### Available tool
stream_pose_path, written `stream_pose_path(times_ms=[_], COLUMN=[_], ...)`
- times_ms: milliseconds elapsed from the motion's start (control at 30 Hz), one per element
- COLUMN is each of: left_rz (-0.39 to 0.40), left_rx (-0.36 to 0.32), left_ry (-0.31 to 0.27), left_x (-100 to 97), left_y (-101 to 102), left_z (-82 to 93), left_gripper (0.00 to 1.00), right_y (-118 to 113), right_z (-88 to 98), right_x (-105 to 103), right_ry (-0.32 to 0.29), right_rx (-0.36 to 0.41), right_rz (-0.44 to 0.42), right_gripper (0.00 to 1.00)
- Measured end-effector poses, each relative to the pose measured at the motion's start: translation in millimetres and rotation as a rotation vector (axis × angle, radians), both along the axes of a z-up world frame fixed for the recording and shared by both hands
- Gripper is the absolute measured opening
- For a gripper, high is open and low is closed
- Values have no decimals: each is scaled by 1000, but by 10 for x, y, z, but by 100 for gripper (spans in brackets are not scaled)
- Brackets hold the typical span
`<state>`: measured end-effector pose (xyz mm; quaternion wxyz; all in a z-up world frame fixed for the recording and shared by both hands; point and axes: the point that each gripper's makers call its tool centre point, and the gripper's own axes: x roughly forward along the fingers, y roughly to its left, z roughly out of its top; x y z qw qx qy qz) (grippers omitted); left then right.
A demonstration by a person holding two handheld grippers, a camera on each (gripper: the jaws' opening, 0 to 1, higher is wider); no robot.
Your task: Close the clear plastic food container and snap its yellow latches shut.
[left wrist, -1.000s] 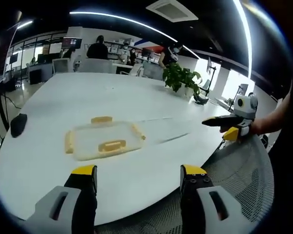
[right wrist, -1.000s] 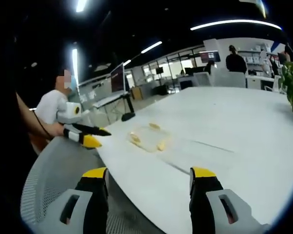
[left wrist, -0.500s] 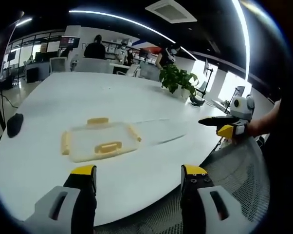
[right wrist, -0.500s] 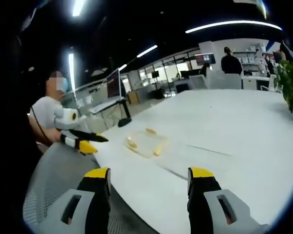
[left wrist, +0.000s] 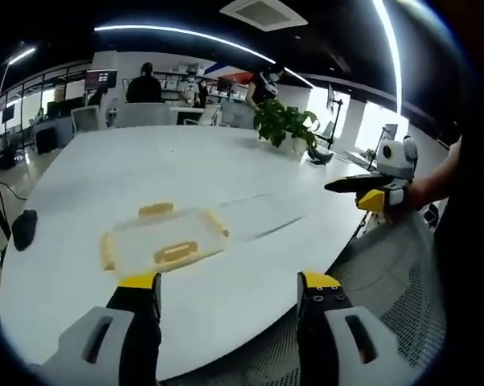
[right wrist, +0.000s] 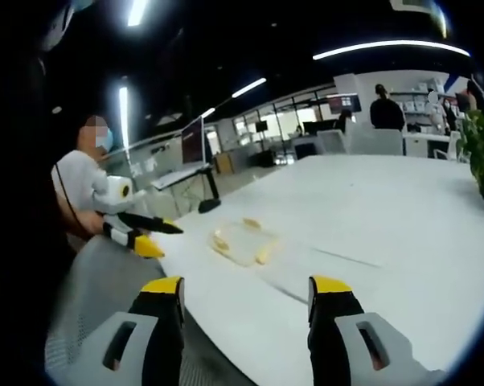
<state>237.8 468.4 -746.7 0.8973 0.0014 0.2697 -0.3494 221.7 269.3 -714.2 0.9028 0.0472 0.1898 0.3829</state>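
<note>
Your left gripper (left wrist: 228, 291): jaws apart, empty, near the table edge | clear food container (left wrist: 163, 238) with yellow latches (left wrist: 175, 252) flat on the white table (left wrist: 226, 173), lid apparently on | your right gripper (right wrist: 246, 296): jaws apart, empty, well back from the container | potted plant (left wrist: 284, 125) at far side

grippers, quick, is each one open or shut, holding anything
Left gripper: open, holding nothing, short of the container on the table.
Right gripper: open, holding nothing, at the table's near edge.
</note>
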Motion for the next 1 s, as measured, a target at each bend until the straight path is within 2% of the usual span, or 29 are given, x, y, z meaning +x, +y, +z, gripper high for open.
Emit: stream_pose_path(times_ms=[167,600,867,1000], left_rz=[25,27,-17,-34], left_rx=[-6,17,35,35], left_ry=[-3,1,14,22], left_x=[48,74,118,151], left_y=[29,68,99,106], left_z=[9,3,-51,-67], left_gripper=[66,65,68,69], right_y=[-6,-3,53,102], right_z=[50,142,198,221], right_x=[13,94,195,242], right_ry=[-13,-28,-28,-42], right_rx=[-2,13,23,-5], right_rz=[2,-11,-11,4], right_gripper=[61,60,60,58])
